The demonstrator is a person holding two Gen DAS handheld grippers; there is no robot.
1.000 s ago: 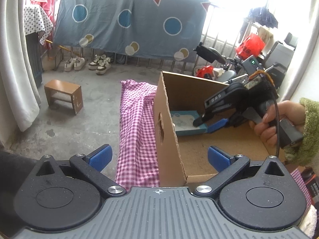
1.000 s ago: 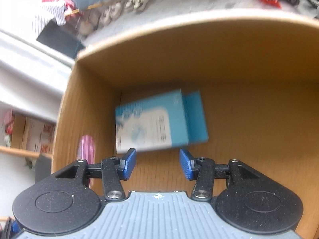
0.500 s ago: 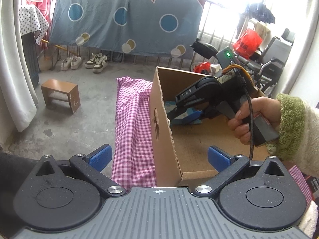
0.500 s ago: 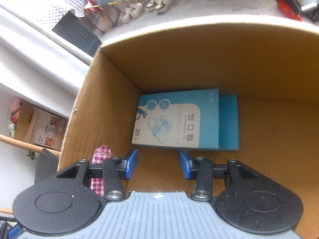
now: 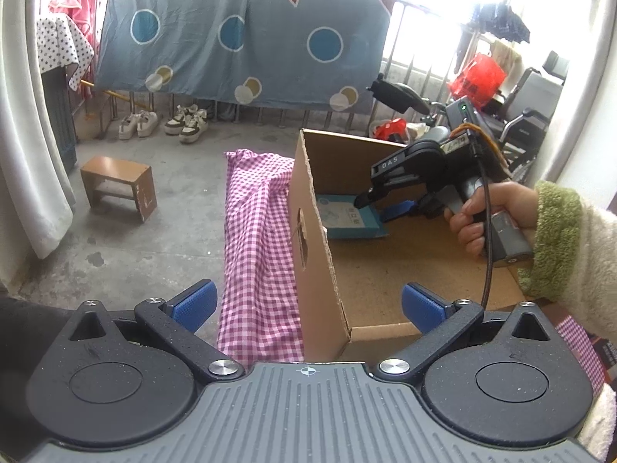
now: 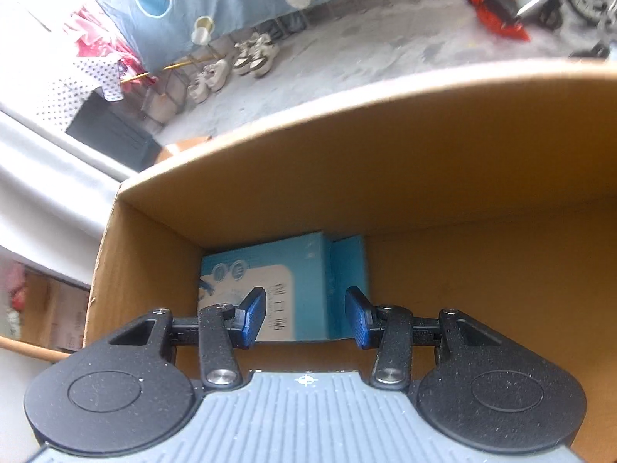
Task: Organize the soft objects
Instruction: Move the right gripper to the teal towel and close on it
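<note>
An open cardboard box point(image 5: 308, 231) stands on a pink checked cloth point(image 5: 254, 239). A flat blue-and-white packet point(image 5: 349, 220) lies on the box floor in the far left corner; it also shows in the right wrist view point(image 6: 285, 289). My right gripper point(image 6: 304, 318) is open and empty inside the box point(image 6: 424, 177), just above the packet; it shows in the left wrist view point(image 5: 385, 206) too. My left gripper point(image 5: 306, 303) is open and empty, outside the box at its near left corner.
A small wooden stool point(image 5: 119, 187) stands on the concrete floor at left. Shoes point(image 5: 162, 123) sit under a hanging blue sheet point(image 5: 239, 38). A white curtain point(image 5: 23, 154) hangs far left. A wheelchair and red bags point(image 5: 478, 77) stand behind the box.
My right gripper let go of the blue packet, which now lies in the box corner, and has tilted up and lifted back. My left gripper has barely moved.
</note>
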